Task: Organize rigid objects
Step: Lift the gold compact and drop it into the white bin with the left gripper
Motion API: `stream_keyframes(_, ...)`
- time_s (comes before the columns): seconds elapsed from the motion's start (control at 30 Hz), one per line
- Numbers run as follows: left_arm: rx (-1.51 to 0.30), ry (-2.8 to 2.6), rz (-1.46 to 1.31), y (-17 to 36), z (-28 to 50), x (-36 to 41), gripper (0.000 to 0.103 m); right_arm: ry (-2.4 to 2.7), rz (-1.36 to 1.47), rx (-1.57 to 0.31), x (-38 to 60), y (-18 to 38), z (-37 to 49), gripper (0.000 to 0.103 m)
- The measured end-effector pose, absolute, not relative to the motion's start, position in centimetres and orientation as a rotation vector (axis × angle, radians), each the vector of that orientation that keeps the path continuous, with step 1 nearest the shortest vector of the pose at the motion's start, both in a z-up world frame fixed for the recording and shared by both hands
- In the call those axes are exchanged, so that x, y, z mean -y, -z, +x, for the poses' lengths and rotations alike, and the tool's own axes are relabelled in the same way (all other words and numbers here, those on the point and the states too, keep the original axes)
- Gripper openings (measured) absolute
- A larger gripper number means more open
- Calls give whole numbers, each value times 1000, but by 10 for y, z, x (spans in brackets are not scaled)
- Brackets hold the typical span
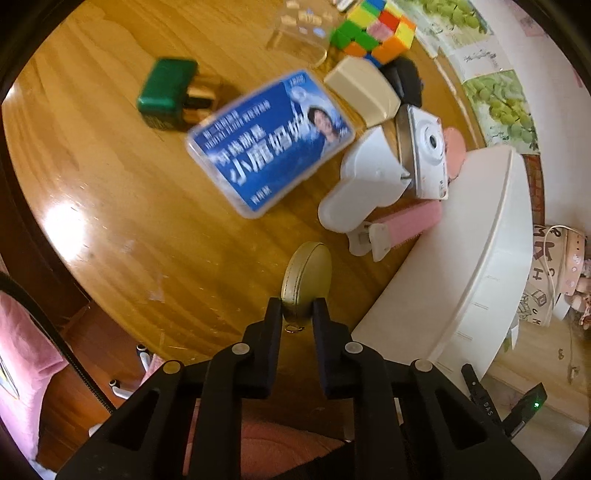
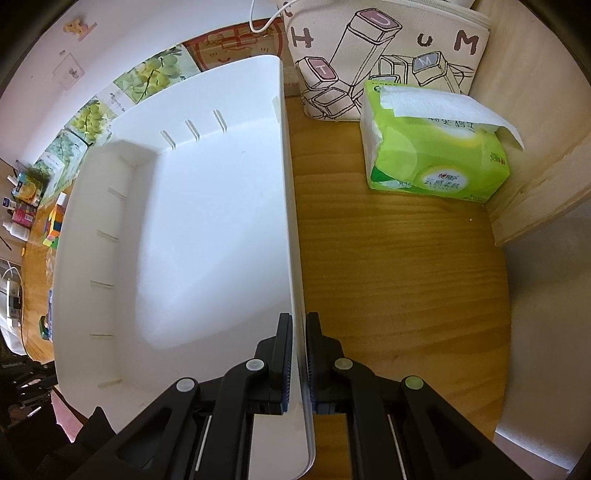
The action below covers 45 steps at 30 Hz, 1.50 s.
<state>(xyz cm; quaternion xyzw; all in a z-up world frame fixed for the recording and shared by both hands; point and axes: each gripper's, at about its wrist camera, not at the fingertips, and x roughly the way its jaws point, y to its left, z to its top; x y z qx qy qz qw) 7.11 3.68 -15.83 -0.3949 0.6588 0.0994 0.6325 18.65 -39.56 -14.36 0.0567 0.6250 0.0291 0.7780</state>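
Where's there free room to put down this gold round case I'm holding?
The white bin is bare inside, its wall pinched by the right gripper. Bare wood lies left of the blue card box, below the green charger. It is crowded around the white camera and cube.

Right claw (image 2: 298,332) clamped on white bin (image 2: 207,221) wall, green tissue pack (image 2: 436,155) beyond on wooden table (image 2: 399,280).

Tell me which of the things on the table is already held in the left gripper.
The flat gold round case, pinched on edge by the left gripper. The blue card box, green box and camera lie untouched.
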Motion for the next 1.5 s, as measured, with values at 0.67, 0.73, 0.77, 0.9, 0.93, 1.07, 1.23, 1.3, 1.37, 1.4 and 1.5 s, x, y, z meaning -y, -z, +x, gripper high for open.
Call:
stream_keyframes(0.67, -1290, -87, -661, 44, 132, -12, 17, -59, 156, -1348, 400, 151, 182, 7)
stream_keyframes(0.73, -1272, -62, -623, 35, 140, -5, 17, -59, 155, -1346, 401, 151, 181, 7)
stream_keyframes(0.77, -1263, -51, -605, 31, 141, -2, 17, -59, 154, -1345, 401, 151, 181, 7)
stream_keyframes(0.9, -1233, 17, -539, 21, 154, 18, 17, -59, 153, -1345, 402, 151, 179, 7)
stream_keyframes(0.93, -1226, 36, -529, 21, 155, 22, 17, -59, 152, -1345, 403, 151, 178, 7)
stream_keyframes(1.07, -1195, 122, -468, 18, 159, 46, 16, -55, 139, -1343, 402, 149, 176, 7)
stream_keyframes(1.23, -1172, 253, -379, 22, 163, 81, 9, -48, 108, -1348, 397, 149, 173, 7)
stream_keyframes(1.3, -1150, 308, -328, 25, 162, 98, 8, -52, 94, -1352, 395, 150, 172, 7)
stream_keyframes(1.37, -1135, 352, -293, 30, 161, 112, 7, -52, 84, -1362, 395, 152, 172, 7)
stream_keyframes(1.4, -1128, 371, -286, 32, 161, 117, 7, -52, 80, -1366, 395, 152, 172, 7)
stream_keyframes(1.5, -1105, 432, -269, 36, 156, 133, 7, -51, 72, -1373, 393, 153, 171, 7)
